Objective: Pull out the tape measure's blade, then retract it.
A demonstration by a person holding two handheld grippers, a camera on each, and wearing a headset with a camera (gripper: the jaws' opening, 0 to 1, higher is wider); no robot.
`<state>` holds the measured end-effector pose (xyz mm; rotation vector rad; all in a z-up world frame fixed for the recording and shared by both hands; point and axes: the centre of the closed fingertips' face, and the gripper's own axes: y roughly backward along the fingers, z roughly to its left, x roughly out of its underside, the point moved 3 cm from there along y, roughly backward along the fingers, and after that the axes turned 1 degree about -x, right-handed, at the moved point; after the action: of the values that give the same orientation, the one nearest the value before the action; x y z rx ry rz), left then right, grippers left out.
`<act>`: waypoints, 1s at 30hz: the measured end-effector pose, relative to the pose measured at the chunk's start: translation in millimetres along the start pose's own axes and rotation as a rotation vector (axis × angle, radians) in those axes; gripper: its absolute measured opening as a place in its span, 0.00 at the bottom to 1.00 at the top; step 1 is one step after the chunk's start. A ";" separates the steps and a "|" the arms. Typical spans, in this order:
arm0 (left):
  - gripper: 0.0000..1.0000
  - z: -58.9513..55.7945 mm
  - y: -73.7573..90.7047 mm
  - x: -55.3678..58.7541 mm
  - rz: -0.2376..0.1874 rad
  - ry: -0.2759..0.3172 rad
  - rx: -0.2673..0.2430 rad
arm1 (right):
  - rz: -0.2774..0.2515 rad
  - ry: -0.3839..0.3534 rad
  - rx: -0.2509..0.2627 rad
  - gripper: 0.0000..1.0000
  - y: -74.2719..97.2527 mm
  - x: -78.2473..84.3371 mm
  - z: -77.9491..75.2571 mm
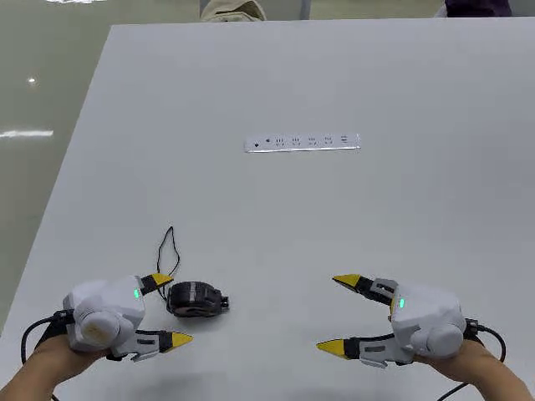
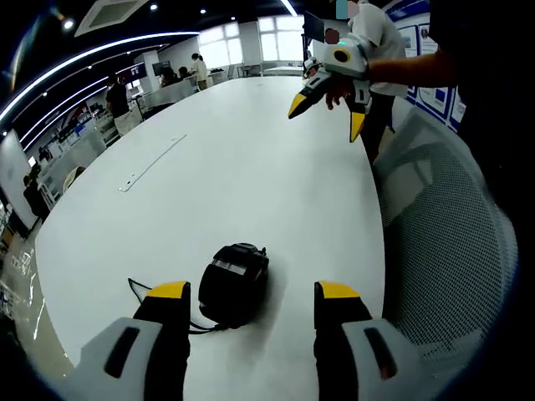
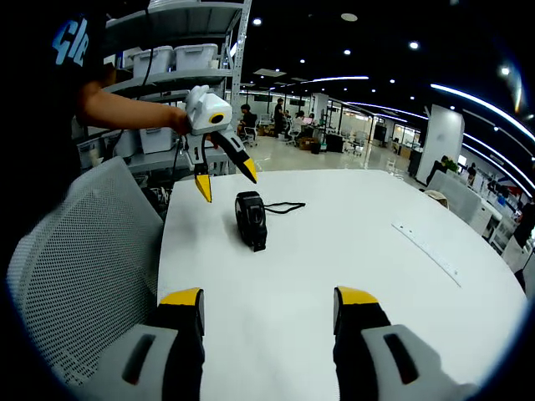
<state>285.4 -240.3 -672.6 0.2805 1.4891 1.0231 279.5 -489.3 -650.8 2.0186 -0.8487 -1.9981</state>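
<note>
A black tape measure with a thin black wrist loop lies on the white table, near the front left. My left gripper is open, its yellow-tipped jaws standing to either side of the tape measure without touching it. My right gripper is open at the front right, well apart from the tape measure, with nothing between its jaws. The left gripper hangs above the case in the right gripper view. The right gripper appears far off in the left gripper view.
A flat white power strip lies across the table's middle, beyond both grippers. A mesh office chair stands at the table's near edge. The table's left edge runs close to the left gripper. Shelves and people stand in the room behind.
</note>
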 end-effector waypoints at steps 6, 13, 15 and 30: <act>0.56 5.5 -8.2 2.0 0.027 -0.020 0.020 | 0.001 0.015 -0.026 0.60 -9.5 -0.7 -1.9; 0.53 7.4 -17.8 12.2 0.112 -0.091 0.074 | -0.007 0.034 -0.054 0.57 -21.3 -0.9 -3.5; 0.52 9.1 -21.2 14.3 0.127 -0.107 0.080 | -0.010 0.038 -0.059 0.56 -25.2 -1.3 -5.0; 0.45 19.7 -40.8 21.1 0.183 -0.167 0.154 | -0.016 0.079 -0.109 0.51 -53.5 -11.0 -13.4</act>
<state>314.0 -240.8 -713.6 0.6065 1.4102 1.0043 307.5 -443.3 -667.1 2.0349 -0.6941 -1.9138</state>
